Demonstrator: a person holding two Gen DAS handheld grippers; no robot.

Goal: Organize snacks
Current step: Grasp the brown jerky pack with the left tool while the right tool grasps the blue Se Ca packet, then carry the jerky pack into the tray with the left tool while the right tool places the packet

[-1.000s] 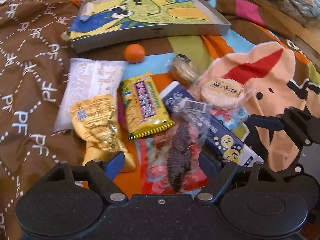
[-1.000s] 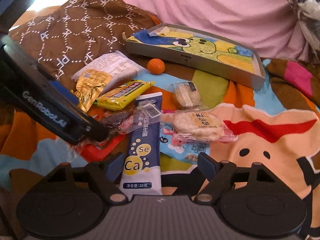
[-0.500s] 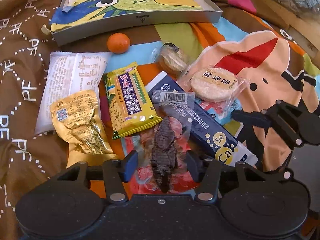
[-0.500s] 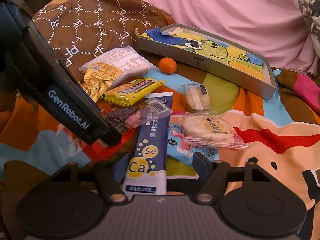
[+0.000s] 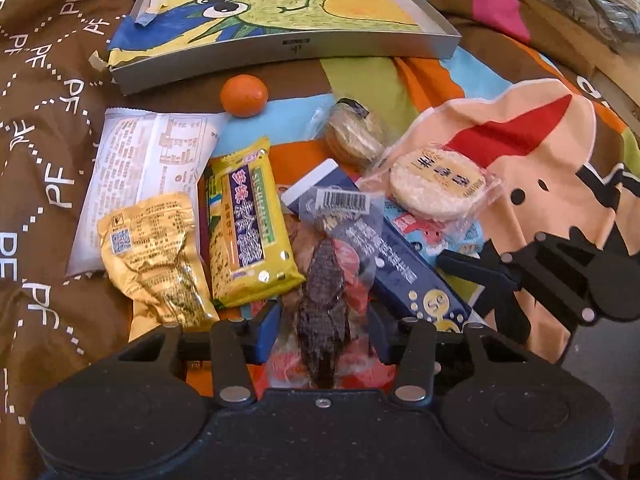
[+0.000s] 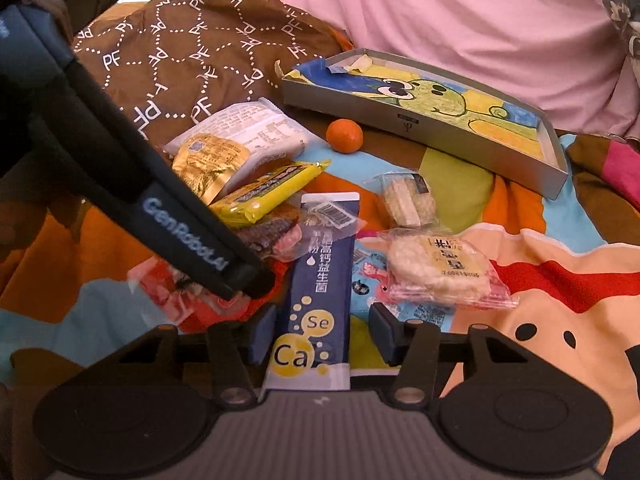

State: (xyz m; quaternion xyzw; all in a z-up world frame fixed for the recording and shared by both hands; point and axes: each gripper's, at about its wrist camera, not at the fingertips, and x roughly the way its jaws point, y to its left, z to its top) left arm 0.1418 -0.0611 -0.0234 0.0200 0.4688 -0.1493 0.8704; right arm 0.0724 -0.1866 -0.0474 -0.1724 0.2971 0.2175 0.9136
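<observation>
Several snacks lie in a heap on a patterned bedspread. My left gripper (image 5: 324, 332) is shut on a clear packet of dark dried snack (image 5: 324, 292), which lies over a red packet (image 5: 360, 364). A blue "Ca Se" sachet (image 6: 320, 280) lies between the fingers of my right gripper (image 6: 320, 336). Those fingers stand partly closed, with a small gap at the right pad. Around them lie a yellow packet (image 5: 248, 224), a gold packet (image 5: 152, 256), a white packet (image 5: 148, 160), a round rice cracker (image 5: 438, 184) and a small biscuit pack (image 5: 352, 136).
A shallow grey tray (image 5: 288, 46) lined with a cartoon drawing sits at the far side, holding no snacks. A small orange (image 5: 244, 96) rests just in front of it. Pink bedding (image 6: 460, 20) rises behind. One finger (image 6: 200, 248) of the left gripper crosses the right wrist view.
Both grippers have narrowed steadily from wide open. The left closed onto the clear packet of dark snack. The right drew in around the blue sachet. Both moved slightly forward.
</observation>
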